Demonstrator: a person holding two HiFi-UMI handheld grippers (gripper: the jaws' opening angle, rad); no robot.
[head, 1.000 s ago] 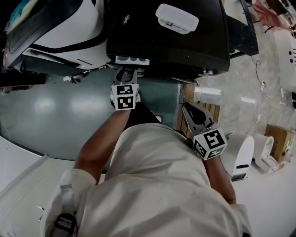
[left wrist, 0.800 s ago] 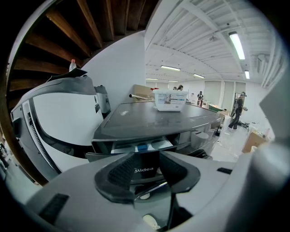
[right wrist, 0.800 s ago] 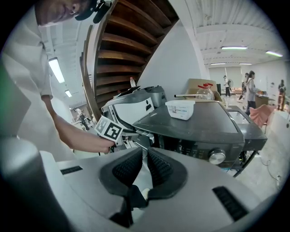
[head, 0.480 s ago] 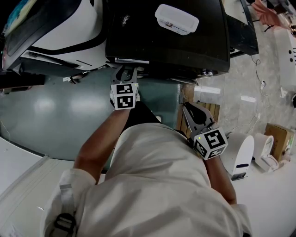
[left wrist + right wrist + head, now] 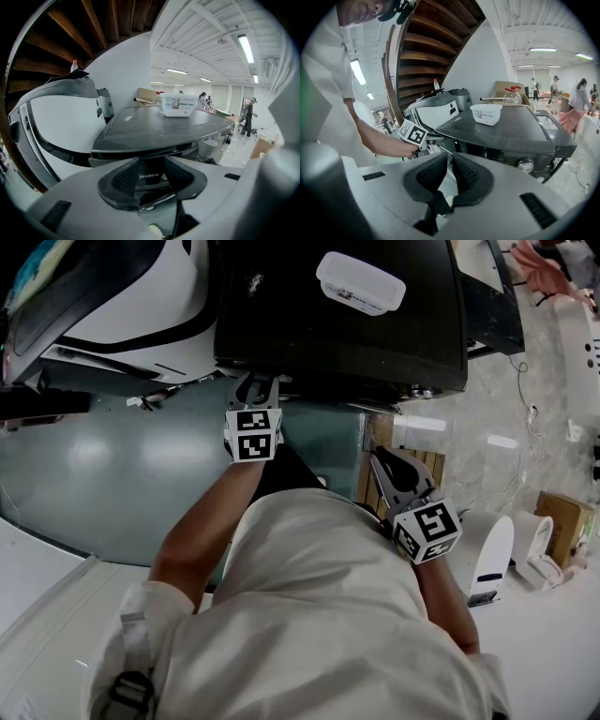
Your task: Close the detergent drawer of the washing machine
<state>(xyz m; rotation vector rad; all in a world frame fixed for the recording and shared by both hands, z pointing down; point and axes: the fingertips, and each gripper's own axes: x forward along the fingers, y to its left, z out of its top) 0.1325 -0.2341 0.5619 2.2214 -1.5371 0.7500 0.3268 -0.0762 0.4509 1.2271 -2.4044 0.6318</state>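
The left gripper (image 5: 255, 386) is up against the washing machine's detergent drawer (image 5: 149, 177), while the right gripper (image 5: 382, 457) hangs free.

The left gripper's jaws are spread wide. In its own view the drawer's dark front, marked "Midea", fills the gap between the pads (image 5: 125, 177), though that view does not show whether they press on it. The drawer sits at the upper left corner of the machine's front, tucked in under the edge of the top. The right gripper has its jaws drawn almost together on nothing. It is held low in front of the person's body, well apart from the dark washing machine (image 5: 337, 329). A white plastic container (image 5: 360, 279) rests on the machine's top, and a control knob (image 5: 525, 165) shows on its front. A white appliance (image 5: 141, 296) stands just beside it on the left.
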